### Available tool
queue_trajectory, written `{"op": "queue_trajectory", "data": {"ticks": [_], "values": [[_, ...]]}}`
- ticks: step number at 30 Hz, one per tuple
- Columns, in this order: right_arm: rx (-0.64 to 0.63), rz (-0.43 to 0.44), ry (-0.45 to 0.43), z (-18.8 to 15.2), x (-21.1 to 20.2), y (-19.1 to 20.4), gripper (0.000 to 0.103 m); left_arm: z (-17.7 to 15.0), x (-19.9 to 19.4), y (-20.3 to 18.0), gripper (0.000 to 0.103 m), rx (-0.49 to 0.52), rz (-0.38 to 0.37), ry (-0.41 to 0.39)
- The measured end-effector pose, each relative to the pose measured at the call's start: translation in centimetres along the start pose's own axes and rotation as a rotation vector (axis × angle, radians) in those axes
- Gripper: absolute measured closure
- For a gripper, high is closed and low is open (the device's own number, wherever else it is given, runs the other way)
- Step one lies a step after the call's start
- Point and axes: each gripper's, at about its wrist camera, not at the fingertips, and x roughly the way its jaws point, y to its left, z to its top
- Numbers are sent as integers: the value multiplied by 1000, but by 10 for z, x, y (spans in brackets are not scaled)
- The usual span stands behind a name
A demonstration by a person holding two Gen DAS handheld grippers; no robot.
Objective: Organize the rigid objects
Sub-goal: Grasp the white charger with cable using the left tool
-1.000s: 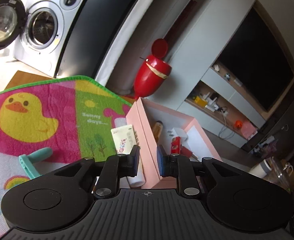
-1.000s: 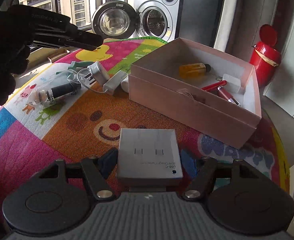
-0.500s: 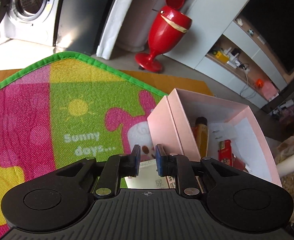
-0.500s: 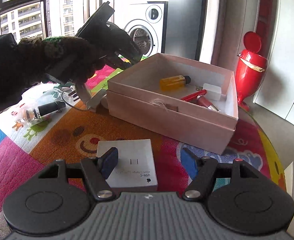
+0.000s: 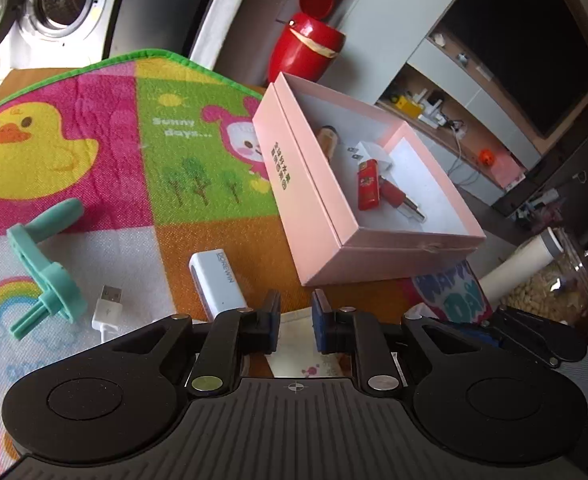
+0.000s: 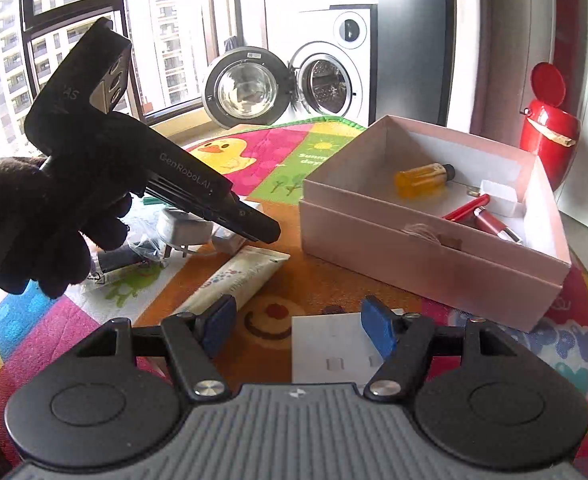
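An open pink box [image 5: 313, 200] [image 6: 413, 248] stands on the colourful mat and holds a red lighter [image 5: 367, 186], a white plug, an amber bottle [image 6: 421, 178] and a red pen. A gloved hand [image 6: 34, 224] carries my left gripper [image 5: 295, 304] [image 6: 272, 234], which is shut on the far end of a white printed tube [image 5: 295, 318] [image 6: 238, 280]. The tube runs back under the gripper, and its cap end rests on the mat. My right gripper [image 6: 297, 312] hovers open over a flat white box [image 6: 325, 344], which lies partly under its right finger.
Left of the pink box lie a white adapter [image 5: 218, 280], a USB plug on a cable [image 5: 108, 304], a teal plastic piece [image 5: 42, 264], a grey charger [image 6: 182, 232] and a bagged dark item. A glass jar [image 5: 553, 280] stands off the mat's right edge. Behind are a red bin [image 5: 305, 52] and a washing machine [image 6: 325, 84].
The left gripper dropped to the tube beside the pink box and drew it out to the mat in front. The right gripper slid left; the white box was between its fingers.
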Motion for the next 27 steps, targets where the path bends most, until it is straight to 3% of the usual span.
{"op": "queue_trajectory", "data": {"ticks": [5,6,7,9,12,15,17,20,22,23,25,27], "values": [[-74,90,72,6,29,33,35,-7,-52,0,84,-69,93,-189],[-86,76,95,5,35,38,46,-8,-58,2,84,-98,113,-213],[-100,50,100,5,39,41,47,-9,-62,3,84,-111,112,-221],[-127,4,100,3,37,42,61,-13,-68,-1,84,-93,98,-214],[-92,-61,106,-2,27,25,73,-22,-65,-12,84,2,104,-152],[-48,-112,114,-8,15,6,73,-33,-53,-15,84,45,120,-97],[-27,-89,105,-12,4,-1,72,-36,-43,-10,85,48,181,-82],[7,-64,50,-16,-18,-10,69,-26,-42,7,85,-5,232,-146],[-4,-96,2,-18,-30,-11,60,-16,-45,17,83,-36,336,-216],[-13,-123,-20,-19,-35,-11,51,-11,-47,21,83,-54,370,-242],[-29,-169,-50,-20,-40,-13,47,-2,-52,22,83,-83,330,-267],[-29,-185,-62,-21,-44,-18,46,1,-53,10,83,-51,199,-256]]}}
